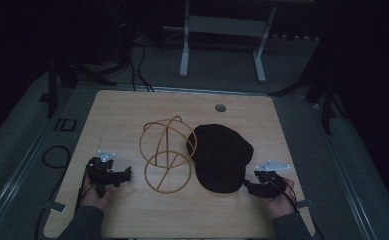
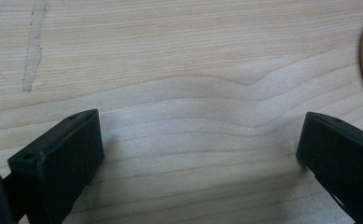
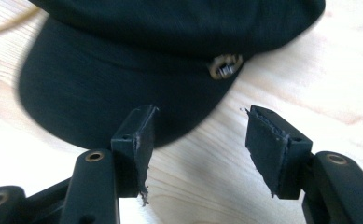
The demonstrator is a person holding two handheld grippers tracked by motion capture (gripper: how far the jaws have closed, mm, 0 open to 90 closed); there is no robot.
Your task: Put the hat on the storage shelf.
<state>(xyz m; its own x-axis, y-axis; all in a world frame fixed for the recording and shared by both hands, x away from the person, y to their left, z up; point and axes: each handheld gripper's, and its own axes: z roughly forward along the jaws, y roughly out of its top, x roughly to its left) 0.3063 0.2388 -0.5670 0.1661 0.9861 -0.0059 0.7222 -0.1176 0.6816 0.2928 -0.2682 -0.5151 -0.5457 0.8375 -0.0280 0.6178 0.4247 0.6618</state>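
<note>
At the near edge of a wooden table, the right gripper hovers with jaws spread, nothing between them, just short of a black cap's brim; the left gripper is spread over bare wood beside a golden wire stand.
</note>
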